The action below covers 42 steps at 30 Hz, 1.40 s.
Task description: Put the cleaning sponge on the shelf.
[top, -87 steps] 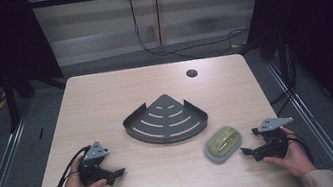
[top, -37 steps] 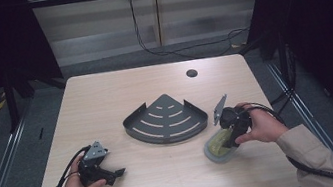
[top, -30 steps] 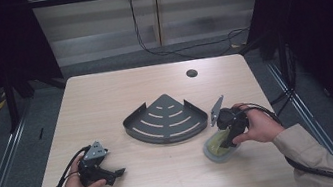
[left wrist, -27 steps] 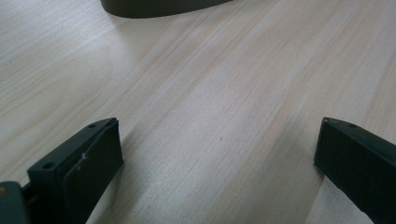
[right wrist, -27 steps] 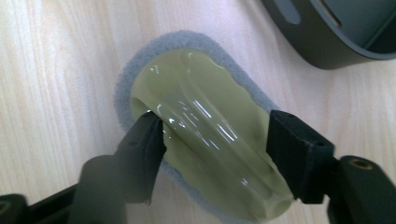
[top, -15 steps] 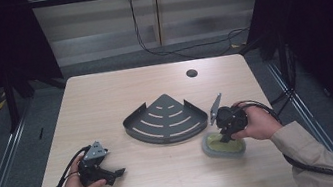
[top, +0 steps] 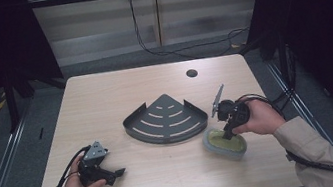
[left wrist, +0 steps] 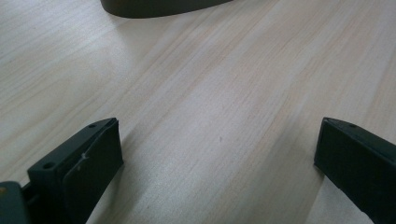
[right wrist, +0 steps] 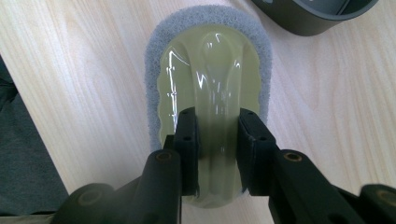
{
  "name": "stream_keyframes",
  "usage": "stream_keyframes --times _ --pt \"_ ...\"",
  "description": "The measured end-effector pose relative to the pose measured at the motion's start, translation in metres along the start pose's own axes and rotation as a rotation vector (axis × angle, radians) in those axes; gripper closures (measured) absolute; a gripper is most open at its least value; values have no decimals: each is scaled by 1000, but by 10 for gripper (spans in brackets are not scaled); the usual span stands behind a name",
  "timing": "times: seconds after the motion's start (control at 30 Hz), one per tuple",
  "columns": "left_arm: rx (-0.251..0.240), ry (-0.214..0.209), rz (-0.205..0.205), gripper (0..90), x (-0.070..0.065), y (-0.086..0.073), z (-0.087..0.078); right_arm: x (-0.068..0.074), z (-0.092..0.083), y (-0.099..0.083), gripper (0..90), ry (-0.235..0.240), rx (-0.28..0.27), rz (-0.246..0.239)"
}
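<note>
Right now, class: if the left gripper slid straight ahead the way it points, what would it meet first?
Probably the dark corner shelf; bare table lies between it and the left gripper, though depth is uncertain.

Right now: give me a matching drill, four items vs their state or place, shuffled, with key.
1. scrubber
2. corner shelf
3. left tongs
4. right tongs

A. dark grey, mid-table
B. shut on the yellow-green handle
C. open, over bare wood
D. grey pad down on the table, near its right edge

Pairs: 1-D, 2-A, 3-C, 4-B
</note>
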<state>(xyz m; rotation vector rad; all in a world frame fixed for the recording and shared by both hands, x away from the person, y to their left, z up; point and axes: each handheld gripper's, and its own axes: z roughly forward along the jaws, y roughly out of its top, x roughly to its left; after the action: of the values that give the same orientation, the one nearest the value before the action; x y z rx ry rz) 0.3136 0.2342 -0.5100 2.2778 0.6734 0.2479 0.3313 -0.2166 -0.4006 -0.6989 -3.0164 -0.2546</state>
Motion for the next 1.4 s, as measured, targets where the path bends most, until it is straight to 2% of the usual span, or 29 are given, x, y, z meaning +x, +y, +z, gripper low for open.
stream_keyframes --times 0.3,0.67,1.07,1.4 --pt "-1 0 1 5 0 0 0 -2 -12 6 720 12 17 55" --pt "-1 1 1 5 0 0 0 -4 -24 14 720 10 22 77" --pt "0 0 1 5 0 0 0 -11 -35 24 720 11 36 122" --pt "2 -3 1 5 0 0 0 -17 -45 32 721 7 16 150"
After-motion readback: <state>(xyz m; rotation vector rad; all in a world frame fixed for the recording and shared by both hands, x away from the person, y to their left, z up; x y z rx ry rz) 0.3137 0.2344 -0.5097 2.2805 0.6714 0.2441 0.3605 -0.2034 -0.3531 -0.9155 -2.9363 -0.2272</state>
